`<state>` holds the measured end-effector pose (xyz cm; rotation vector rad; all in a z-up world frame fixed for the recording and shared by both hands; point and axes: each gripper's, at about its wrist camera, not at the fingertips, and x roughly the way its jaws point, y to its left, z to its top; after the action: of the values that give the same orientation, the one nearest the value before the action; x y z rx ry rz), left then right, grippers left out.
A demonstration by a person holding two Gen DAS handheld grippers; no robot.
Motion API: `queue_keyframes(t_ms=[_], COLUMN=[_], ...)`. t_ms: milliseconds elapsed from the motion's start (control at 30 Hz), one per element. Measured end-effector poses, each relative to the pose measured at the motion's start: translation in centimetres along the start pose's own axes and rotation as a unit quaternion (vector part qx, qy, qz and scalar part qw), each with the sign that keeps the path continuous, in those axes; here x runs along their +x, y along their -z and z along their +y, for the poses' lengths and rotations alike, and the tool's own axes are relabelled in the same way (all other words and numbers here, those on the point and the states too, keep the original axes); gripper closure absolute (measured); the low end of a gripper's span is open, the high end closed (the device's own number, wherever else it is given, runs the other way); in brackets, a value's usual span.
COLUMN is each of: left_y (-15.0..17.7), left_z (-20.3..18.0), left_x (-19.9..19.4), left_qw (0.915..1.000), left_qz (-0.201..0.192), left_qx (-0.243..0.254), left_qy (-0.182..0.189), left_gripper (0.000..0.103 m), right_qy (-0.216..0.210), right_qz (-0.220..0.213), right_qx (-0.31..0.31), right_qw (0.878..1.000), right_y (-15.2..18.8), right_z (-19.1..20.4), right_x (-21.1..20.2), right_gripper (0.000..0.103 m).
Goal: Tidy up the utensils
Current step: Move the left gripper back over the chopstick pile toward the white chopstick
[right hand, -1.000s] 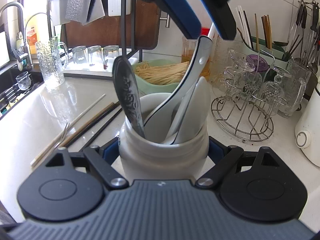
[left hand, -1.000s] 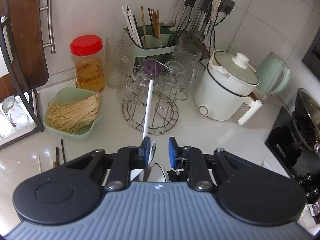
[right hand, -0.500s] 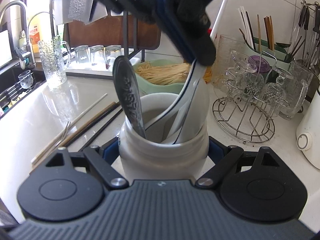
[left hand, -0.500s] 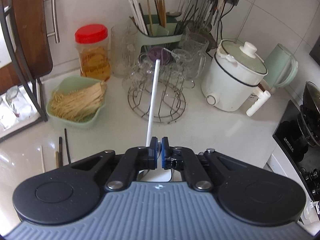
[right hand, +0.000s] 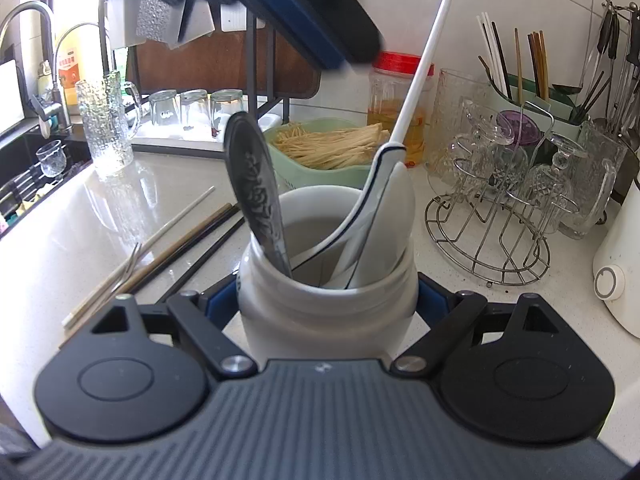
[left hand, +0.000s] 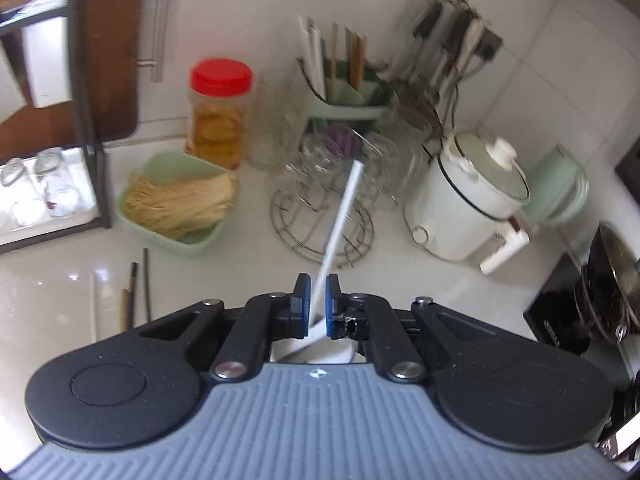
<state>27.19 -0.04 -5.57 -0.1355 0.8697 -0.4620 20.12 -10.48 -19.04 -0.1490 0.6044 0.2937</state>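
My right gripper is shut on a white ceramic jar standing on the counter. In the jar are a patterned metal spoon, white ceramic spoons and a long white chopstick that leans right. My left gripper hovers above and left of the chopstick, not touching it. In the left wrist view the white chopstick shows through the narrow gap of that gripper. Its jaws have just been opening a little and press on nothing. Loose chopsticks lie left of the jar.
A green utensil holder with chopsticks stands at the back wall, behind a wire rack of glasses. A green bowl of noodles and a red-lidded jar sit behind the jar. A white cooker is on the right and a sink on the left.
The left gripper dipped to the jar's spoons with its jaws narrowing, then drew back up and to the left. The white chopstick stays leaning in the jar. The right gripper has not moved.
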Motion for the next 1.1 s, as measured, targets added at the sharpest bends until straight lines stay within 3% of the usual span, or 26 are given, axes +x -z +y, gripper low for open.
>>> queue_keyframes(t_ms=[267, 467, 1100], left_y=[1.4, 3.8, 7.9], left_z=[4.7, 8.6, 16.1], left_x=[-3.3, -3.8, 1.0], left_qw=[0.9980, 0.9935, 0.9838], left_qz=[-0.015, -0.005, 0.046], left_qx=[-0.049, -0.091, -0.118], left_qy=[-0.038, -0.068, -0.127], left_gripper=[0.083, 0.079, 0.079], right_qy=[0.003, 0.005, 0.023], right_qz=[0.005, 0.010, 0.035], right_qx=[0.001, 0.003, 0.016], right_qw=[1.000, 1.000, 0.999], right_y=[-0.1, -0.2, -0.9], right_z=[0.1, 0.1, 0.4], right_x=[0.1, 0.2, 0.6], right_gripper=[0.012, 0.012, 0.012])
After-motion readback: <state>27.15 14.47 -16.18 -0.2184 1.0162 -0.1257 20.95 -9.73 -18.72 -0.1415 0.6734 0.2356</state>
